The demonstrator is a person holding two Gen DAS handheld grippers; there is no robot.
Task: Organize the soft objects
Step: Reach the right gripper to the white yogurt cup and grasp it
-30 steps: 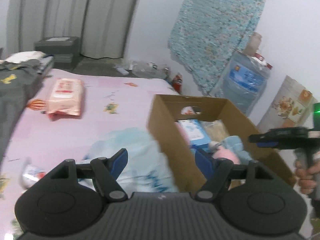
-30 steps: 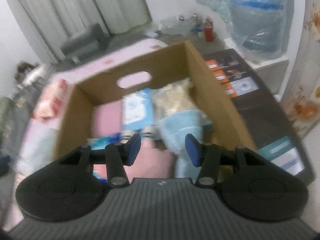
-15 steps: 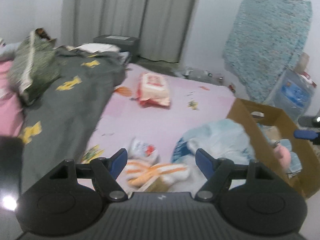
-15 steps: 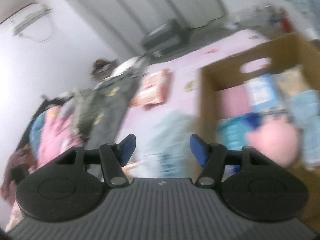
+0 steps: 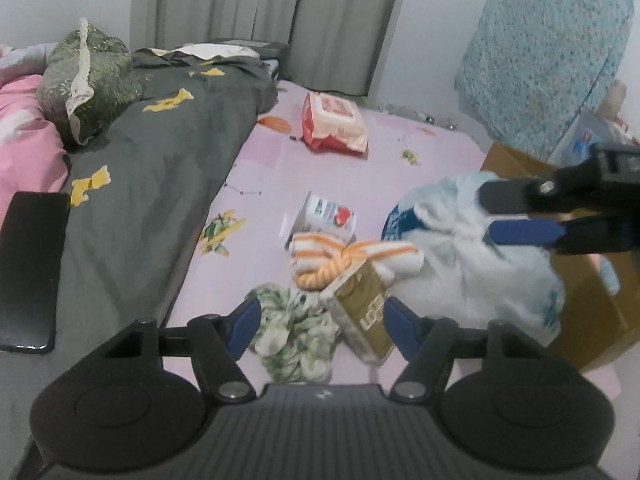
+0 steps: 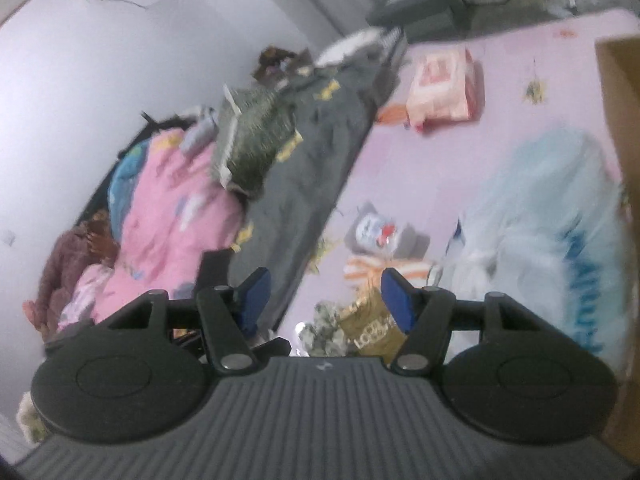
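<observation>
The pink-sheeted bed (image 5: 360,176) carries a grey duvet (image 5: 160,168), red wipes pack (image 5: 334,122), striped socks (image 5: 320,250), gold packet (image 5: 366,316) and cardboard box (image 5: 592,312).

Both grippers (image 5: 316,326) off box (image 5: 592,312), bedward

I count, on the bed: 1 red wipes pack (image 5: 334,126), 1 small carton (image 5: 326,216), 1 orange-striped cloth (image 5: 352,254), 1 gold box (image 5: 366,312), 1 green floral cloth (image 5: 294,336), 1 pale blue bag (image 5: 472,264), 1 cardboard box (image 5: 592,312), 1 phone (image 5: 30,268).
</observation>
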